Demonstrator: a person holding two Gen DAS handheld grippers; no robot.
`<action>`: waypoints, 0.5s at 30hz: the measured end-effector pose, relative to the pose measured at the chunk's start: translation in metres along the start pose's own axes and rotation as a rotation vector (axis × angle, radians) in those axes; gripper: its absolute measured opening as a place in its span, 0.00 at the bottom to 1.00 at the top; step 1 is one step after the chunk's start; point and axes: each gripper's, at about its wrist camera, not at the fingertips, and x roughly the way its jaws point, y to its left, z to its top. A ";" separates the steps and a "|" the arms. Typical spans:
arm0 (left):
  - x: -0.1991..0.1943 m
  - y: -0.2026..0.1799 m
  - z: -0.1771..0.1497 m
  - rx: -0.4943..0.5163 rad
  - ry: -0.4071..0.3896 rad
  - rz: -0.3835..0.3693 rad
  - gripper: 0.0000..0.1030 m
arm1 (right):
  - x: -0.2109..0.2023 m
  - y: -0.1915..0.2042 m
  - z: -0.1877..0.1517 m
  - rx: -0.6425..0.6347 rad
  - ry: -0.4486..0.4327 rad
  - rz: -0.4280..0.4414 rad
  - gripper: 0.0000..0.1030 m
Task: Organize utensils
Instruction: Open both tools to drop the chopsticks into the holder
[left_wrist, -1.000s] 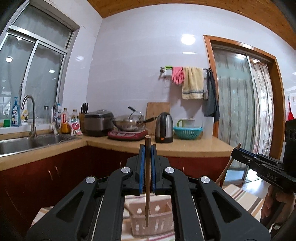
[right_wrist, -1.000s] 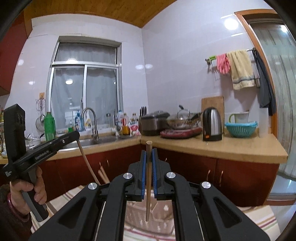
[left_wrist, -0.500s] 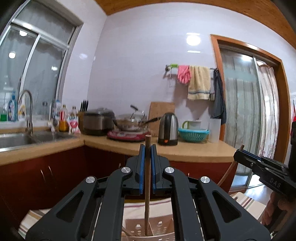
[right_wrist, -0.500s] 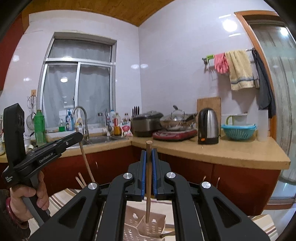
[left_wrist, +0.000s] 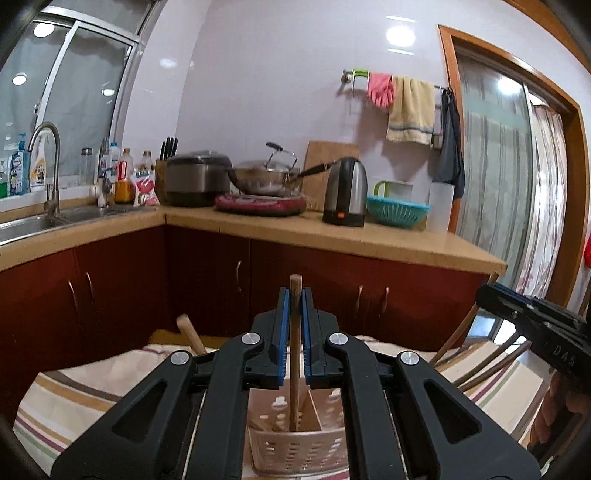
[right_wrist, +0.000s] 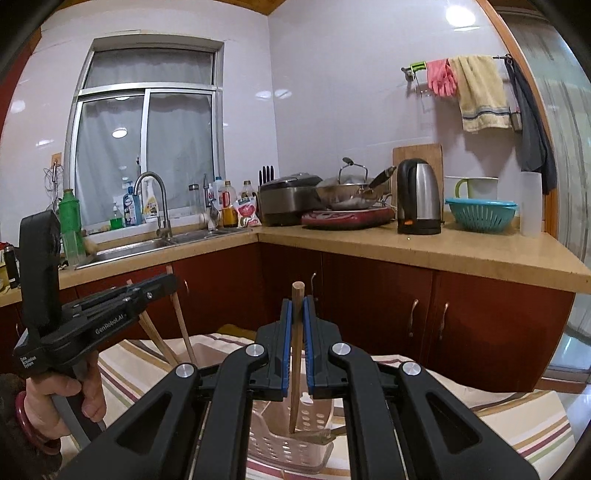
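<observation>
Step in hand: lowering two chopsticks into the holder.

The left tongs (left_wrist: 294, 302) are clamped on a slim brown wooden chopstick (left_wrist: 294, 354), held upright between the blue pads. Its lower tip is inside a compartment of the pale perforated plastic utensil basket (left_wrist: 295, 450), close to a divider wall. The right tongs (right_wrist: 297, 314) are likewise clamped on a second brown wooden chopstick (right_wrist: 295, 350), which hangs slightly tilted; its tip is inside the same basket (right_wrist: 280, 446), above a metal utensil lying in it. The basket stands on a striped cloth (left_wrist: 85, 391) covering the desk. Other wooden chopsticks (right_wrist: 179, 321) lean in the basket's left part, beside the left tongs as the right wrist view shows them.

Recommended procedure:
1. Keep each stick vertical; correct the tilt of the right one before descending further.
2. Lower until the tip is likely to have met the basket floor; contact cannot be confirmed from either view.
3. Release one stick at a time, so a tipping stick does not strike the other.
4. Withdraw straight upward, clear of the leaning sticks.

Risk: pushing against the divider may shift the light basket.
</observation>
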 end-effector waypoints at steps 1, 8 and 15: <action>0.000 0.000 -0.002 0.004 0.004 0.001 0.09 | 0.001 0.000 0.000 0.001 0.004 0.000 0.07; -0.005 0.000 -0.006 0.000 0.013 0.001 0.50 | -0.001 0.001 -0.002 0.007 0.016 -0.010 0.27; -0.023 -0.006 -0.003 0.020 -0.002 0.011 0.72 | -0.019 0.005 0.006 -0.022 -0.031 -0.038 0.53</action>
